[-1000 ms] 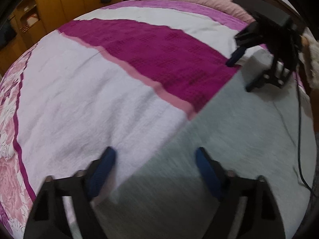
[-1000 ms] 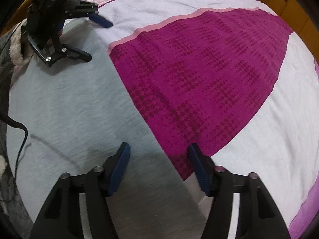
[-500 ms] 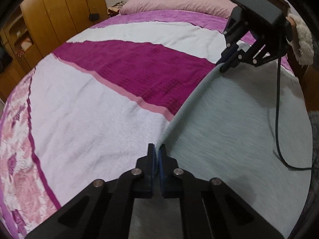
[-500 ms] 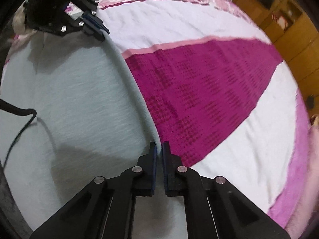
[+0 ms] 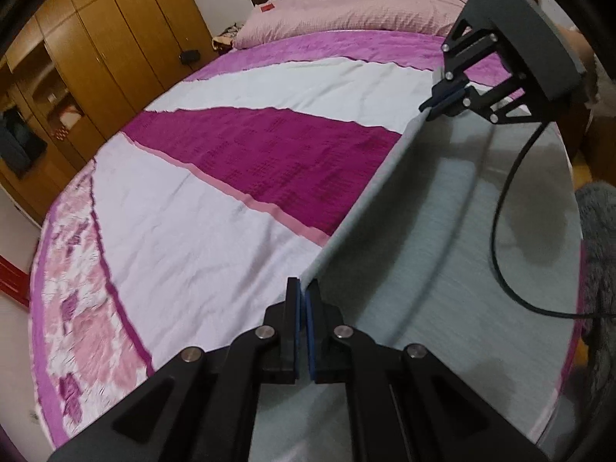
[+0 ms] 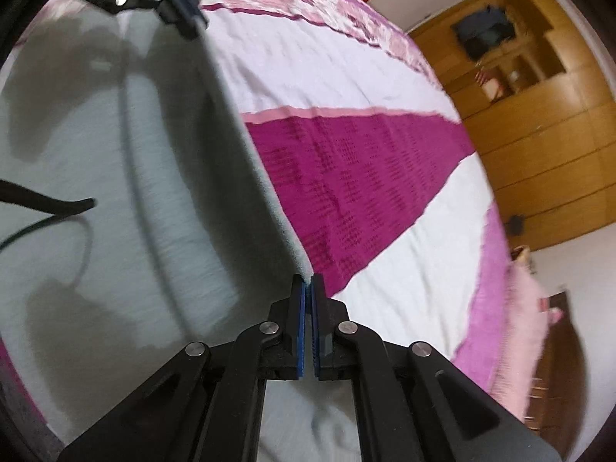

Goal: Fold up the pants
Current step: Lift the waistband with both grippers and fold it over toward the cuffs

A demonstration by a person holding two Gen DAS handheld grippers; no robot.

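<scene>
Light grey pants [image 5: 454, 254] lie on a bed, with one long edge lifted off the bedspread and pulled taut between both grippers. My left gripper [image 5: 304, 288] is shut on that edge at one end; the right gripper [image 5: 442, 94] shows at the upper right of the left wrist view, pinching the other end. In the right wrist view my right gripper [image 6: 308, 285] is shut on the pants [image 6: 161, 177], and the left gripper [image 6: 184, 7] holds the same edge at the top left. The rest of the cloth hangs down from the raised edge.
The bedspread [image 5: 184, 231] has white, magenta and floral pink bands. A pink pillow [image 5: 346, 11] lies at the headboard. Wooden wardrobes [image 5: 96, 61] stand beyond the bed. A black cable [image 5: 500, 208] hangs across the pants. Something grey and fluffy [image 5: 595, 231] sits at the right edge.
Both grippers went from open over the flat pants to shut on their edge. They then rose and carried the edge sideways across the bed, so the cloth now stands up taut between them.
</scene>
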